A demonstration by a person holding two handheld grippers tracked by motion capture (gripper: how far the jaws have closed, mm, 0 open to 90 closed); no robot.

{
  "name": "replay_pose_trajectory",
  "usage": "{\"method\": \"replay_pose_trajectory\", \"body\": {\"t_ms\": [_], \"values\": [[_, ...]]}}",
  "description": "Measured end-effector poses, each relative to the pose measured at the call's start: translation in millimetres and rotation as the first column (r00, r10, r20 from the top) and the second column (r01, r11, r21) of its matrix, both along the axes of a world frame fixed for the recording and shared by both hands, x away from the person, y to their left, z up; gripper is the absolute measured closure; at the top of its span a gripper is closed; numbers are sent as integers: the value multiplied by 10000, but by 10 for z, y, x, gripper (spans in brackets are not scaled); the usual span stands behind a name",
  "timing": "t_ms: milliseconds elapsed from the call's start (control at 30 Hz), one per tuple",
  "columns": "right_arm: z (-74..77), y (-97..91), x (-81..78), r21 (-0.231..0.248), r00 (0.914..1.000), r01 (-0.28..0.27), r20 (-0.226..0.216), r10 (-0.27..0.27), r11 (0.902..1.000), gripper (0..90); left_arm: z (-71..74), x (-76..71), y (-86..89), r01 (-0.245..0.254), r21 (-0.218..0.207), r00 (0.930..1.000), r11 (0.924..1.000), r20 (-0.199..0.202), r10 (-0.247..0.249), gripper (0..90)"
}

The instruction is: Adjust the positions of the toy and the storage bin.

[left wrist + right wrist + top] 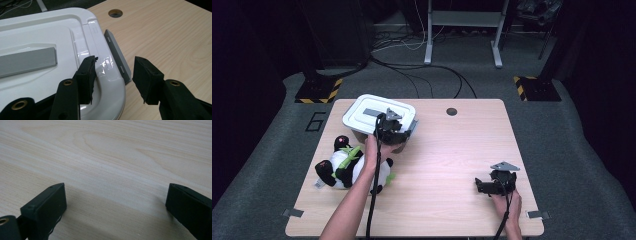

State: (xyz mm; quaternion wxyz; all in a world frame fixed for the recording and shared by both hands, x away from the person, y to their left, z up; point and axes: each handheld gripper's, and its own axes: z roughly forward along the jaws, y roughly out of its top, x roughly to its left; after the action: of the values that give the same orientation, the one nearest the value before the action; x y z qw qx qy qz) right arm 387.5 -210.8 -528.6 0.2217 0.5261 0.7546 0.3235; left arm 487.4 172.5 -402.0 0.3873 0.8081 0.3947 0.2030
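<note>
- High view: light wood table point(452, 165) on grey carpet, dark room, cables at 12 o'clock. White lidded box point(379, 116) sits at 10 o'clock, left gripper point(398, 131) on it.
- Left gripper view: jaws straddle the box's grey side latch point(117, 55), not pressing it.
- Right gripper view: right gripper point(115, 205) gapes wide over bare wood.

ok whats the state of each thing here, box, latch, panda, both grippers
white box: lid on, upright on the table
grey side latch: swung out from the lid edge, looks undone
left gripper: jaws straddle the lid edge and latch, with a gap to the latch, not clamped
right gripper: wide open, nothing between the jaws, low over bare table
panda plush: lying on its side, untouched
</note>
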Motion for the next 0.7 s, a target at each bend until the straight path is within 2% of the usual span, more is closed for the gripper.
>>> {"method": "replay_pose_trajectory", "body": {"t_ms": [167, 300, 400, 467, 567, 633, 700], "values": [[0, 0, 0, -3, 10000, -3, 1, 3, 10000, 25, -14, -38, -111, 284, -151, 9996, 9995, -6, -284, 528], [0, 0, 0, -3, 10000, -1, 1, 1, 10000, 25, -16, -59, -196, 387, -1, 9992, 9993, 112, -387, 528], [0, 0, 0, -3, 10000, -2, 0, 2, 10000, 25, -5, -52, -199, 262, 240, 9995, 9994, 196, -266, 527], [0, 0, 0, -1, 10000, -1, 4, 1, 10000, 26, -6, -40, -174, 313, 59, 9994, 9995, 135, -314, 532], [0, -1, 0, 2, 10000, -4, 1, 4, 10000, 26, -1, -38, -169, 348, 107, 9993, 9993, 123, -349, 527], [1, -1, 0, 2, 10000, -5, -3, 5, 10000, 26, 8, -23, -164, 345, 195, 9994, 9992, 79, -347, 487], [1, -1, 0, 5, 10000, -5, -1, 5, 10000, 26, 31, -3, -131, 290, -31, 9996, 9996, 48, -290, 441]]}}
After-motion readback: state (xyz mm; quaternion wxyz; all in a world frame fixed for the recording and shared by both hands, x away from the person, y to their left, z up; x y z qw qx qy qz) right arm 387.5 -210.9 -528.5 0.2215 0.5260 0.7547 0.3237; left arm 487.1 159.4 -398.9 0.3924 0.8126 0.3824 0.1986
